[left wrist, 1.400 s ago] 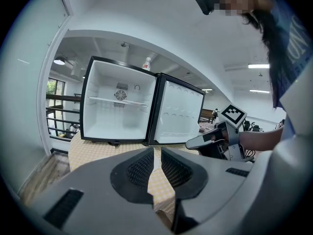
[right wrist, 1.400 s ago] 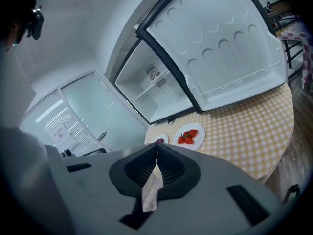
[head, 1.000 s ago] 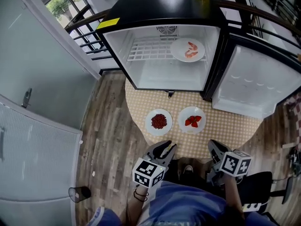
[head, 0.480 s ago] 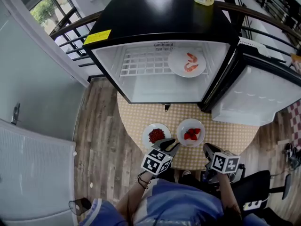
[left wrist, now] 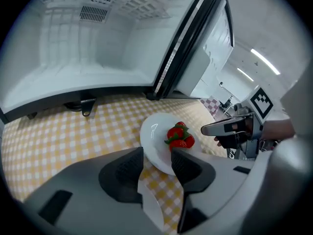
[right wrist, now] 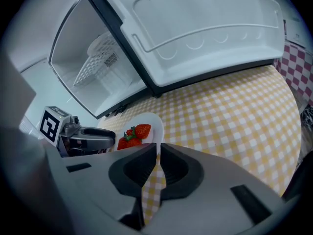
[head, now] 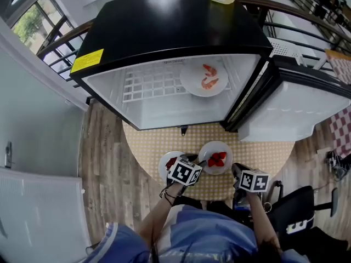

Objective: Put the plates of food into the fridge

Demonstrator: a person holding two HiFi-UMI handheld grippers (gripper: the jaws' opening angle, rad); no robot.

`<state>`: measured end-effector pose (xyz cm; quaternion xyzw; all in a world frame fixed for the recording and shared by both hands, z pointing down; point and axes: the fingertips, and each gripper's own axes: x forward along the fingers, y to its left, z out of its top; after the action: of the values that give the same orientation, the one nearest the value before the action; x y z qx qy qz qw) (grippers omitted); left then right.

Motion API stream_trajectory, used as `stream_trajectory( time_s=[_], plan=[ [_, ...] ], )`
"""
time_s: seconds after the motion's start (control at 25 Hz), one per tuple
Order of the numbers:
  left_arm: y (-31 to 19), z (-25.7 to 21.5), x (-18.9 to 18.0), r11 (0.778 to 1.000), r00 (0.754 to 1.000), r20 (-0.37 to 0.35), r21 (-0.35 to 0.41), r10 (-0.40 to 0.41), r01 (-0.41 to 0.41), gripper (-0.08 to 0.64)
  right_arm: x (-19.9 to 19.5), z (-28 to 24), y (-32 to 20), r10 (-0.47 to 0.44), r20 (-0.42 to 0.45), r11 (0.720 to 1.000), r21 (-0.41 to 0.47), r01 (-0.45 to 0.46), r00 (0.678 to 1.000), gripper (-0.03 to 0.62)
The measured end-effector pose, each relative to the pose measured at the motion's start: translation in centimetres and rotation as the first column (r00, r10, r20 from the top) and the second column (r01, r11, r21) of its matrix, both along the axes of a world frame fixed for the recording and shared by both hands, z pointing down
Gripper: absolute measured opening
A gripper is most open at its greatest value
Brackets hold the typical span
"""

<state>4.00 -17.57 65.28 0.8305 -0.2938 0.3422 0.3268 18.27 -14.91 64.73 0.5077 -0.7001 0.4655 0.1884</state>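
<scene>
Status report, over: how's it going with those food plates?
Left gripper just opening over round white plate of dark red food, nothing gripped. Right gripper shut, empty. Black fridge open, nothing blocking.

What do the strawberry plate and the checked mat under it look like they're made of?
Strawberry plate: likely glazed ceramic, possibly melamine; glossy white with a sharp highlight. Checked mat: seemingly woven cloth or vinyl; matte yellow-and-white print, lying flat.

Home-like room: fridge (head: 170,32), wooden floor (head: 104,163)
</scene>
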Motion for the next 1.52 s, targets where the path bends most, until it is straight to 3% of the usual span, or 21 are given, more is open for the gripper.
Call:
stream_trajectory(
  time_s=[0.28, 0.44, 0.72, 0.88, 1.12, 1.52],
  plan=[
    [0.0, 1.4, 0.1, 0.996, 0.998, 0.044, -0.079, 0.043, -0.040, 0.178, -0.4, 1.2, 0.4, 0.024, 0.028, 0.999, -0.043, -0.022, 0.999, 0.063],
    [0.1, 1.8, 0.2, 0.995, 0.991, 0.102, -0.061, 0.087, -0.081, 0.176, -1.2, 1.7, 0.3, 0.013, 0.024, 0.999, -0.042, -0.012, 1.000, 0.063],
    [0.2, 1.6, 0.2, 0.996, 0.990, 0.112, -0.041, 0.082, -0.078, 0.170, -1.1, 1.8, 0.4, 0.064, 0.040, 0.994, -0.089, -0.061, 0.997, 0.052],
    [-0.3, 0.7, -0.1, 0.999, 0.997, 0.073, -0.008, 0.037, -0.037, 0.129, -1.1, 1.2, 0.3, 0.057, 0.044, 0.995, -0.085, -0.053, 0.997, 0.041],
    [-1.3, -0.6, -1.4, 0.999, 0.999, 0.005, -0.004, -0.054, 0.054, 0.118, -2.0, -1.1, -1.2, 0.096, 0.123, 0.995, -0.050, -0.090, 0.988, 0.034],
    [-4.1, -3.2, -6.8, 0.972, 0.972, -0.053, 0.043, -0.230, 0.233, 0.118, -6.9, -4.4, -6.0, 0.020, 0.180, 0.999, 0.039, -0.028, 0.983, 0.029]
  ],
)
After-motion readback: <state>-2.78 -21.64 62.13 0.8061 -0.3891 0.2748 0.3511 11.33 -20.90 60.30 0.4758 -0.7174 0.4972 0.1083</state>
